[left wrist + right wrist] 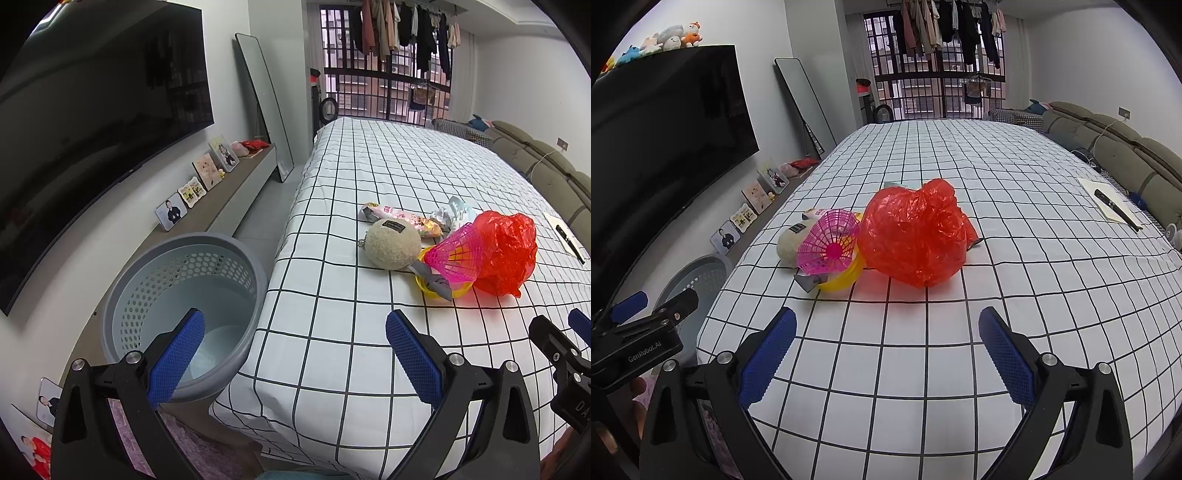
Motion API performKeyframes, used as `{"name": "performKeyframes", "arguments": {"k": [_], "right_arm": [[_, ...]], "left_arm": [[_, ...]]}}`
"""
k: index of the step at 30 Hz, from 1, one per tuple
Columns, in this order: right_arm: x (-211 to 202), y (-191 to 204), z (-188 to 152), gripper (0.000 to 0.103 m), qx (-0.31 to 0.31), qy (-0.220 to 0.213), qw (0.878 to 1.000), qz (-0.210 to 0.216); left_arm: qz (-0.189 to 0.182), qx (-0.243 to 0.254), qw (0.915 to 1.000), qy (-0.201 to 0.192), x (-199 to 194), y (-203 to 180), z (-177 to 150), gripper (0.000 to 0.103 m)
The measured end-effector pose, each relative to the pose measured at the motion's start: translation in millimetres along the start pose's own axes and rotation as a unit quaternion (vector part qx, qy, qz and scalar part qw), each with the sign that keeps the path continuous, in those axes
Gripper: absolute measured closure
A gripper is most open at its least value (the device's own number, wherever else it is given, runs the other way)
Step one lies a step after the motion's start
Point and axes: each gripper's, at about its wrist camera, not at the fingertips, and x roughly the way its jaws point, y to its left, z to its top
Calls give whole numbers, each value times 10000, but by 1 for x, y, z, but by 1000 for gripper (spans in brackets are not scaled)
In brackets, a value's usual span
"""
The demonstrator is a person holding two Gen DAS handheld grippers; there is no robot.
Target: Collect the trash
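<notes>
Both of my hand-held grippers, left and right, have jaws spread wide with nothing in them. The trash sits in a heap mid-bed: red bag, wrappers, plus a pink shuttlecock and plush ball touching it. The bin stands on the floor just beside the bed edge. My worry is that grabbing the bag drags the shuttlecock along, or the slippery plastic slides out before reaching the bin.

Checked bed carries red bag, plush ball, wrappers, notebook
</notes>
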Motion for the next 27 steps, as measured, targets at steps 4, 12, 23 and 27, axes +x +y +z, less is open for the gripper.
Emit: {"name": "performKeyframes", "arguments": {"k": [4,12,23,27], "right_arm": [[0,0,0,8,2,5,10000,13],[2,0,-1,8,-7,29,10000,42],[3,0,-2,8,-8,46,10000,68],[3,-2,-2,8,1,38,10000,70]], "left_arm": [[5,6,10000,6,0,-1,0,6],[5,18,10000,3,0,0,1,6],[20,34,10000,-8,0,-1,1,6],[24,30,10000,-9,0,-2,1,6]]}}
